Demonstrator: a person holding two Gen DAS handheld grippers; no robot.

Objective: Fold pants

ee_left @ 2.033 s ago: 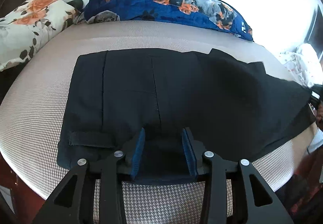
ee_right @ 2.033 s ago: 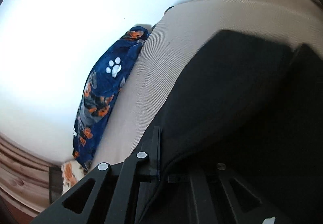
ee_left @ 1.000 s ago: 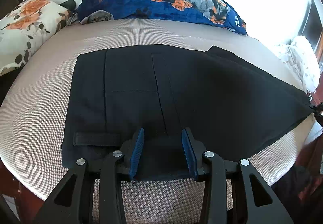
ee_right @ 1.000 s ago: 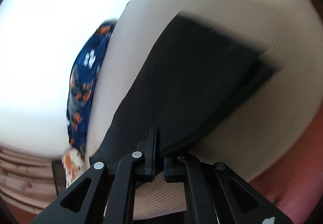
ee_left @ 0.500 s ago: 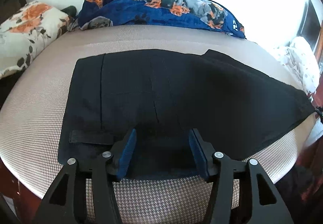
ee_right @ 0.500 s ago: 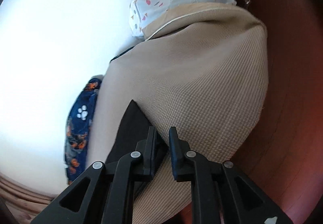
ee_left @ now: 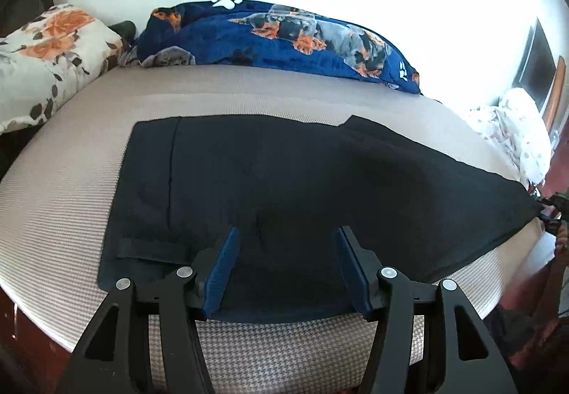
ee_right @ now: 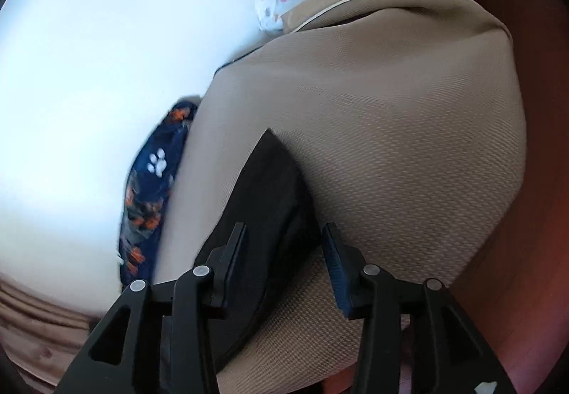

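Observation:
Black pants [ee_left: 284, 187] lie flat on the beige bed [ee_left: 71, 187], waistband at the left, legs reaching to the right edge. My left gripper [ee_left: 287, 244] is open just above the pants' near edge, holding nothing. In the right wrist view the leg end [ee_right: 270, 187] lies on the bed near its corner. My right gripper [ee_right: 282, 239] is open with the hem between its fingers, not clamped. It also shows at the far right of the left wrist view [ee_left: 553, 212].
A blue dog-print blanket [ee_left: 284, 38] lies along the bed's far side by the white wall. A floral pillow [ee_left: 46, 56] sits at the far left. White patterned bedding [ee_left: 515, 131] is heaped at the right corner. Red-brown floor [ee_right: 533, 180] lies beyond the bed edge.
My right gripper laid the leg end down on the bed and opened off it. My left gripper opened wider and let go of the pants' near edge.

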